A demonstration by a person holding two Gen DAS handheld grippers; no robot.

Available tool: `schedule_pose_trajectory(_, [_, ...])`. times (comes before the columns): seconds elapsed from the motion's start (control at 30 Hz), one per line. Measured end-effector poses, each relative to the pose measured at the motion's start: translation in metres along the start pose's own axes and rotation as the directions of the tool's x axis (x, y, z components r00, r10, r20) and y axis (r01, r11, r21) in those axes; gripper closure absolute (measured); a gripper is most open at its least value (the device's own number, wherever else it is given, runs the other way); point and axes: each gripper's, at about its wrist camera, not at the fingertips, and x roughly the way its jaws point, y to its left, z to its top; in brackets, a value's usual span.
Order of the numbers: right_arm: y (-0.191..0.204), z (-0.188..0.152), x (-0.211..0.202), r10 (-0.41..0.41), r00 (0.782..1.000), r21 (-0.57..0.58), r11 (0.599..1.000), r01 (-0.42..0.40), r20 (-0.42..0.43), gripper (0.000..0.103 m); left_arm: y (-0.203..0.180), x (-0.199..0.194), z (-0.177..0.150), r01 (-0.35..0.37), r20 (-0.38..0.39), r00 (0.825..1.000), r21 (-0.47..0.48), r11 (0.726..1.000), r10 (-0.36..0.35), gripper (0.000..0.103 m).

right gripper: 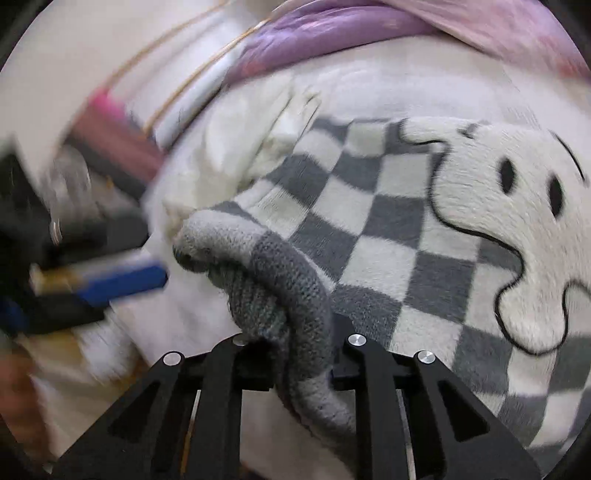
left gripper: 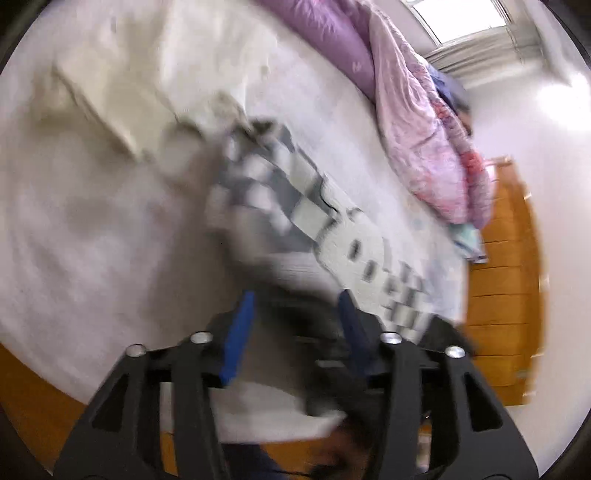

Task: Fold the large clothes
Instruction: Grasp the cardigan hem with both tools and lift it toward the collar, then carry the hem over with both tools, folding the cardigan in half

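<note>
bed: white sheet (left gripper: 92,229), centre | quilt: pink-purple heap (left gripper: 424,122), 1 o'clock | window (left gripper: 461,18): bright, 1 o'clock | wall (left gripper: 535,122): white, 2 o'clock | floor: orange wood (left gripper: 498,280), 3 o'clock

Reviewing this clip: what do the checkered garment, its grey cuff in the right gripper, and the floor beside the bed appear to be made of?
Checkered sweater: fuzzy, brushed knit, matte; fine nap shows on the squares, probably fleece-like yarn.
Grey cuff: coarser ribbed knit; individual stitch loops are visible.
Floor: orange-brown planks with seams and a slight sheen, likely wood or laminate; blur leaves it open.
</note>
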Motion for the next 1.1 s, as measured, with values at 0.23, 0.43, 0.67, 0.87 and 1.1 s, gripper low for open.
schedule_pose_trajectory(0.23, [-0.088,0.008,-0.103,0.134,0.953,0.385,0.892,-0.236,0.273,0.088,-0.044,0.04,0.003,-0.11,-0.009,0.994,0.084,0.99,0.111,0.053])
schedule_pose_trajectory(0.43, [-0.154,-0.014,-0.198,0.08,0.876,0.489,0.804,-0.339,0.477,0.088,-0.128,0.107,-0.025,0.004,-0.115,0.993,0.19,0.982,0.018,0.052])
schedule_pose_trajectory(0.67, [-0.245,-0.093,-0.261,-0.133,0.828,0.698,0.618,-0.361,0.546,0.088,-0.194,0.162,-0.075,0.044,-0.21,0.977,0.307,0.951,0.022,0.031])
schedule_pose_trajectory(0.87, [-0.305,-0.141,-0.243,-0.266,0.885,0.849,0.479,-0.224,0.383,0.086,-0.188,0.21,-0.105,-0.03,-0.284,0.952,0.286,0.958,0.114,0.018])
schedule_pose_trajectory(1.1, [-0.33,-0.137,-0.253,-0.239,0.939,0.852,0.515,-0.095,0.249,0.039,-0.182,0.245,-0.126,-0.038,-0.348,0.927,0.277,0.96,0.137,0.014])
